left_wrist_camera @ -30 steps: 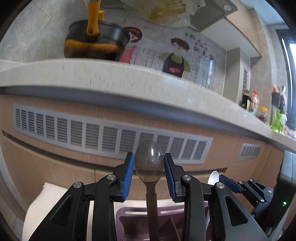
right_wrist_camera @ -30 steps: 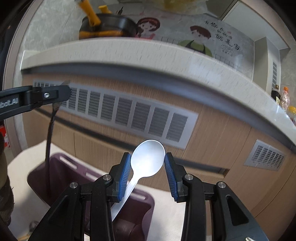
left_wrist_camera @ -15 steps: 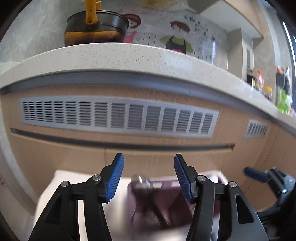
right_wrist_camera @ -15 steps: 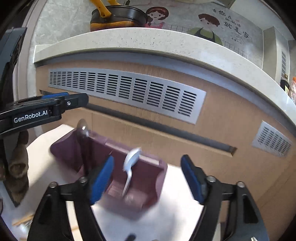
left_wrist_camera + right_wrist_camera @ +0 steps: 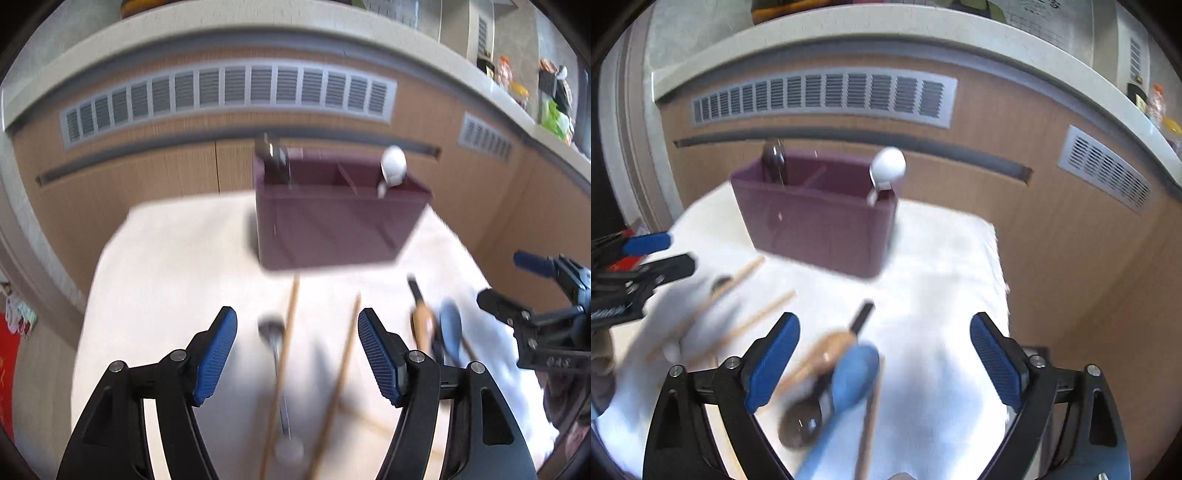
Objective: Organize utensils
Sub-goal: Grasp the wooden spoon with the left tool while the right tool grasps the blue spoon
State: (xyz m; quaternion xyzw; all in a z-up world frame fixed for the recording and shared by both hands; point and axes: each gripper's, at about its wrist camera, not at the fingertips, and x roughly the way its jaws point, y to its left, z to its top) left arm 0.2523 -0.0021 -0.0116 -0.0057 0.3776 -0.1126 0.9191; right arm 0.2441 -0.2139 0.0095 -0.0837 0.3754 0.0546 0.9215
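Two spoons already stand in the purple holder (image 5: 343, 221) at the upper middle of both views: a dark spoon (image 5: 267, 158) in its left compartment, a white spoon (image 5: 393, 168) in its right. Still loose on the white cloth (image 5: 166, 266) below are two chopsticks (image 5: 286, 354), a metal spoon (image 5: 275, 339) between them, and lower right a blue spoon (image 5: 855, 376) beside brown-handled pieces. The left gripper (image 5: 297, 354) and right gripper (image 5: 884, 363) hold nothing, their jaws opening above those leftovers, so I'd judge the job roughly a third done.
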